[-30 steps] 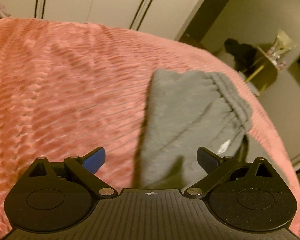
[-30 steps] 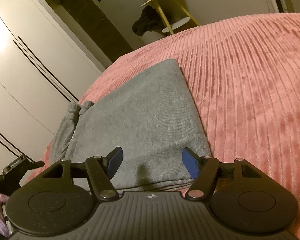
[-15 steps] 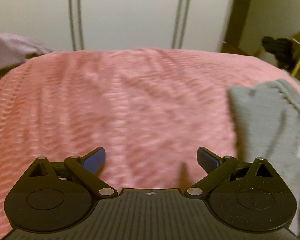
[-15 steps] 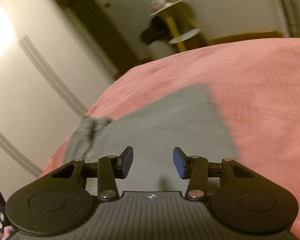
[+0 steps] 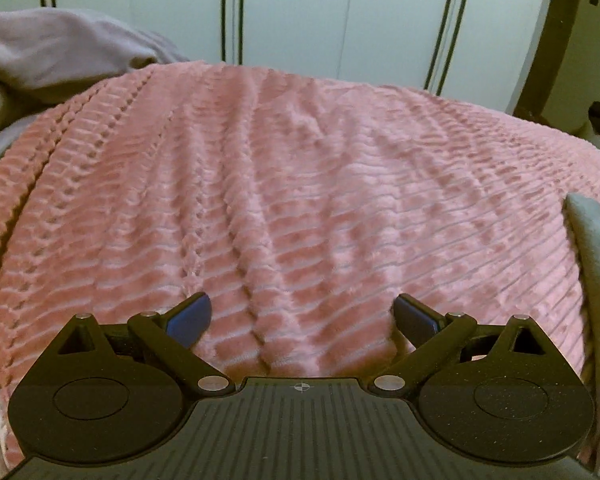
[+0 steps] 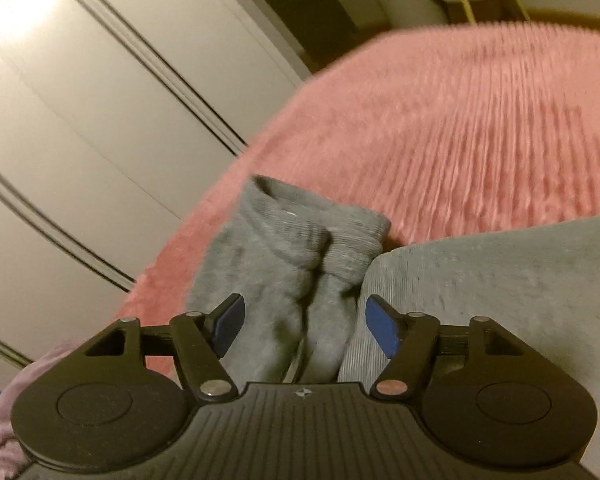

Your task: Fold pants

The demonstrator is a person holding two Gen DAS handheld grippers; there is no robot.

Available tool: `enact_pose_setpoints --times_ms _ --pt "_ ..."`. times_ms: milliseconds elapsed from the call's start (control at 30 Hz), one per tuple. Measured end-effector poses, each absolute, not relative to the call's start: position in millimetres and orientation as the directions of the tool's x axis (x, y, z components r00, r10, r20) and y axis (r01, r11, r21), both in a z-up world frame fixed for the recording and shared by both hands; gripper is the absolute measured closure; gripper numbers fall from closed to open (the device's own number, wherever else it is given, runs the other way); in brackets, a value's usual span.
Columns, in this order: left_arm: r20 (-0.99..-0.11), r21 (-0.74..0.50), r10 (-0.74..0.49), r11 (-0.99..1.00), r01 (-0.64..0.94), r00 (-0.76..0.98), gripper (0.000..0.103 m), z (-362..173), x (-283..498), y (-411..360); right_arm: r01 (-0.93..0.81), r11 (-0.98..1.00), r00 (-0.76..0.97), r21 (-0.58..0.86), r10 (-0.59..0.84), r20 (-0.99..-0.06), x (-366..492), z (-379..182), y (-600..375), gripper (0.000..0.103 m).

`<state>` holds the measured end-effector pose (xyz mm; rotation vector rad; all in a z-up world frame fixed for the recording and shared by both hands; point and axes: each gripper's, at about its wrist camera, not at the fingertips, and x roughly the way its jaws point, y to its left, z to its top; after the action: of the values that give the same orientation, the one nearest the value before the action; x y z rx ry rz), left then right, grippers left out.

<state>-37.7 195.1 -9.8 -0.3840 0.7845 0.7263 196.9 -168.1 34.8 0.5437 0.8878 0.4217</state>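
Pink ribbed bedspread [image 5: 300,184] is seen under both grippers. Left gripper [image 5: 302,316] is spread, holding nothing; grey pants [image 6: 480,280] lie at its far right. Right gripper [image 6: 302,320] is spread, cuffs [image 6: 312,236] just ahead.

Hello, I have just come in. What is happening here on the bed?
A person holding a two-finger gripper in each hand is folding soft grey knit pants on a pink ribbed plush bedspread. The right gripper hovers with its jaws open over the bunched ribbed cuffs, gripping nothing. The left gripper, also open and empty, points at bare bedspread, with only an edge of the pants at its right. The pants lie partly folded, and a mauve garment sits at the far left corner.
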Motion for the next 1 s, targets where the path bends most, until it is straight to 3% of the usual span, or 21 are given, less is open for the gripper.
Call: enact_pose_setpoints --times_ms 200,233,267,367,600,767,900,1000 --pt "-0.751 -0.019 0.445 0.724 -0.689 0.488 0.002 -13.3 -31.1 186.0 -0.044 0.77 0.53 0.636 0.558 -0.639 233.0 6.5 -149.6 0.039" --pt "-0.748 -0.027 0.441 0.727 -0.686 0.496 0.002 -11.2 -31.8 184.7 -0.045 0.78 0.545 0.624 0.542 -0.639 233.2 8.5 -146.7 0.049" --pt "-0.744 -0.037 0.437 0.727 -0.685 0.505 0.002 -8.7 -32.3 183.6 -0.053 0.79 0.559 0.61 0.53 -0.638 230.7 10.6 -142.3 0.066" --pt "-0.728 -0.088 0.404 0.746 -0.66 0.554 0.002 1.8 -33.0 174.6 -0.136 0.819 0.615 0.558 0.511 -0.6 211.4 27.3 -129.5 0.077" --pt "-0.705 -0.172 0.251 0.846 -0.504 0.663 0.002 21.5 -22.2 134.5 -0.232 0.806 0.766 0.544 0.496 -0.409 136.4 91.5 -152.7 0.079" --pt "-0.653 -0.234 0.113 0.911 -0.341 0.749 0.002 42.5 -23.3 94.6 -0.129 0.807 0.873 0.577 0.368 -0.319 58.2 119.9 -214.2 0.079" --pt "-0.663 -0.261 -0.039 0.948 -0.183 0.747 0.002 51.1 -14.5 53.2 0.015 0.819 0.901 0.574 0.238 -0.363 -2.0 105.5 -266.2 0.079" --pt "-0.713 -0.256 -0.115 0.961 -0.104 0.692 0.002 48.9 -5.9 17.4 0.15 0.799 0.859 0.583 0.186 -0.476 -16.5 63.7 -298.2 0.078"
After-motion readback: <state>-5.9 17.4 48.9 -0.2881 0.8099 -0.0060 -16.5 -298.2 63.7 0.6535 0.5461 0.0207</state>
